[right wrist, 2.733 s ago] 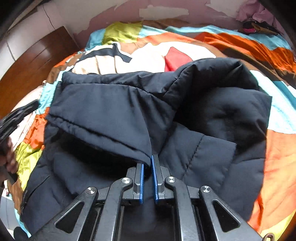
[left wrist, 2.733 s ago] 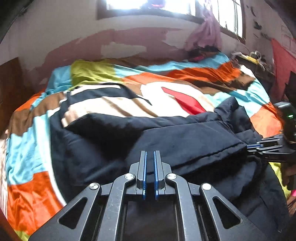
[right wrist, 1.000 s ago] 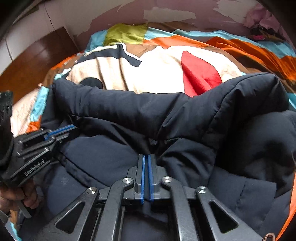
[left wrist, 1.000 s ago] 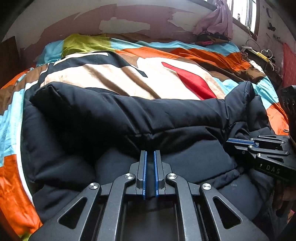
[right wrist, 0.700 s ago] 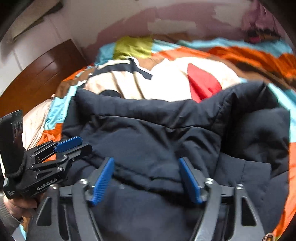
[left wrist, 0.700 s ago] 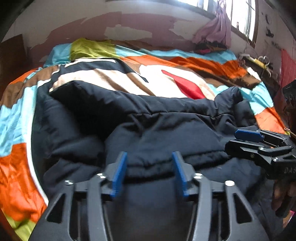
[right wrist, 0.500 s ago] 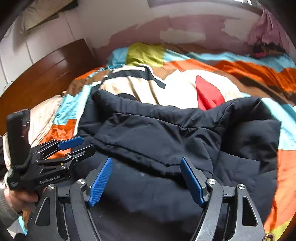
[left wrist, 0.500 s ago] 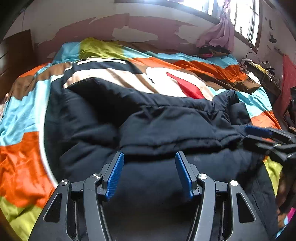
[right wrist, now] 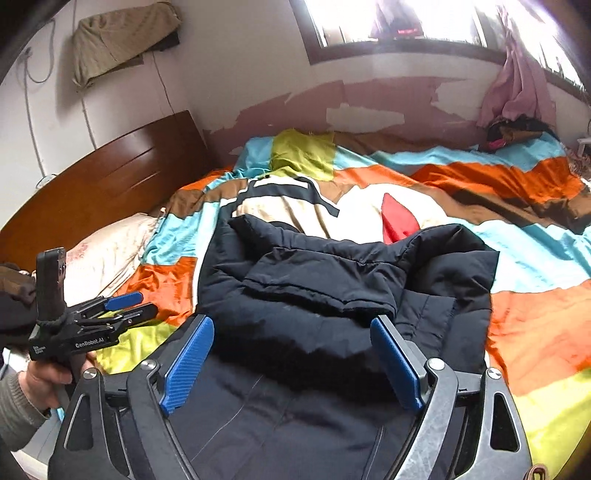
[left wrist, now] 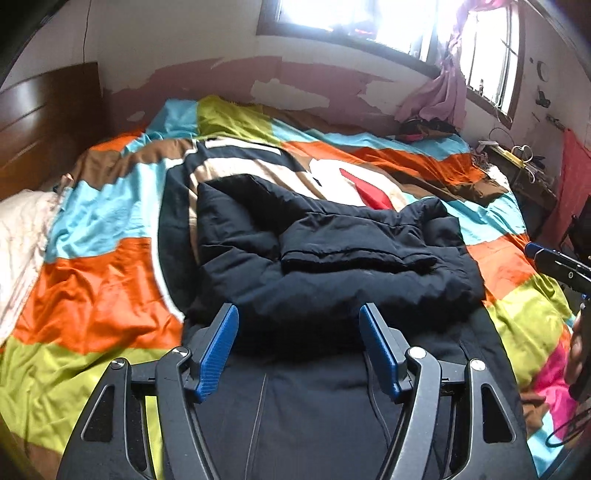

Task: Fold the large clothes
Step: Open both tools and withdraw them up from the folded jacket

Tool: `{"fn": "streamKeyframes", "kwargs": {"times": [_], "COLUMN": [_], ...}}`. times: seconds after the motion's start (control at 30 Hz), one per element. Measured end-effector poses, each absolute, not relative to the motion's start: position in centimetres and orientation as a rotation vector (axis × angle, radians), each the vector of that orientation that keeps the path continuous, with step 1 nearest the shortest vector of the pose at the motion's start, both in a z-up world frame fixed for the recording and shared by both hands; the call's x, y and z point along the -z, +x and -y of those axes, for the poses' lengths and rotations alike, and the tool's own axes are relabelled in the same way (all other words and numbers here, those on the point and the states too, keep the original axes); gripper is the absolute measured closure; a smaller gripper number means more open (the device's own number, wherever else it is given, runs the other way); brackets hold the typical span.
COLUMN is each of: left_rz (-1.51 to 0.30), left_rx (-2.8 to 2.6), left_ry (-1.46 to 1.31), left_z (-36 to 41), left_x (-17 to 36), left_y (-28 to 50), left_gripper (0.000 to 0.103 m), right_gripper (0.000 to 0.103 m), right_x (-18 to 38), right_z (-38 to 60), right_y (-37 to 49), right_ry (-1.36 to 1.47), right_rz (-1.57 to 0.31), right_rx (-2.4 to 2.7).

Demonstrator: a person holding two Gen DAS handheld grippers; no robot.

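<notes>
At the far left of the right wrist view stands one wooden headboard (right wrist: 107,181), with one pale pillow (right wrist: 107,254) below it at the bed's edge. Low on that same side a hand (right wrist: 48,376) holds the left gripper (right wrist: 127,306), its blue-tipped fingers (right wrist: 123,297) apart and still spreading, with nothing between them.

One patchwork quilt (left wrist: 99,291) in orange, turquoise, lime and brown covers the whole bed. In the middle of it lies the one garment here, a dark padded jacket (left wrist: 332,266), folded back on itself so a doubled layer sits on top, its near end running out of the bottom of both frames.

In the left wrist view the left gripper (left wrist: 299,345) frames the jacket's near fold from above; the fabric shows between the blue fingers (left wrist: 218,347), though they do not press on it. The right gripper (right wrist: 291,365) does the same in its own view, its fingers (right wrist: 188,362) wide and still widening, with the jacket seen between them, ungripped.

At the upper right, one window (right wrist: 399,22) glares white, a pink curtain (right wrist: 517,85) hanging at its corner. At the right edge of the left wrist view the right gripper's tips (left wrist: 557,260) poke in.
</notes>
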State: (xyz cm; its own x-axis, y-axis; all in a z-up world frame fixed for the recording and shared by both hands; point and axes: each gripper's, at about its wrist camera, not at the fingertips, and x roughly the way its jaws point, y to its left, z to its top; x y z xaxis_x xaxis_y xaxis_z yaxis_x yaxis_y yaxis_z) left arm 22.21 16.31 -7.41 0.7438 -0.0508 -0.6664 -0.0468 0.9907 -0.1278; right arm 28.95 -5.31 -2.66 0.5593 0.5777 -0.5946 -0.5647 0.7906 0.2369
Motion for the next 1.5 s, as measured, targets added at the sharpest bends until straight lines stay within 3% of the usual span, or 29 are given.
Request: {"fn": "streamKeyframes", "kwargs": {"times": [0.7,1.0,1.5], "left_rz": [-0.677,-0.727,-0.900], "left_rx": [-0.041,-0.051,-0.036], "left_ry": [-0.091,-0.092,-0.136], "left_z": [-13.0,-11.5,-9.1], "left_x": [4.1,6.4,14.7], "left_y": [9.0,5.8,-0.2], "left_gripper": [0.039,0.039,0.039], "right_gripper": [0.013,0.011,0.011], "right_x": [-0.9,0.7,9.3], "right_z": [6.2,7.6,8.3], "right_y": [13.0,9.5,3.9], "right_ry": [-0.114,-0.075,-0.071], "right_rz": [-0.600,-0.630,-0.830], "right_rx": [-0.714,-0.698,-0.654]}}
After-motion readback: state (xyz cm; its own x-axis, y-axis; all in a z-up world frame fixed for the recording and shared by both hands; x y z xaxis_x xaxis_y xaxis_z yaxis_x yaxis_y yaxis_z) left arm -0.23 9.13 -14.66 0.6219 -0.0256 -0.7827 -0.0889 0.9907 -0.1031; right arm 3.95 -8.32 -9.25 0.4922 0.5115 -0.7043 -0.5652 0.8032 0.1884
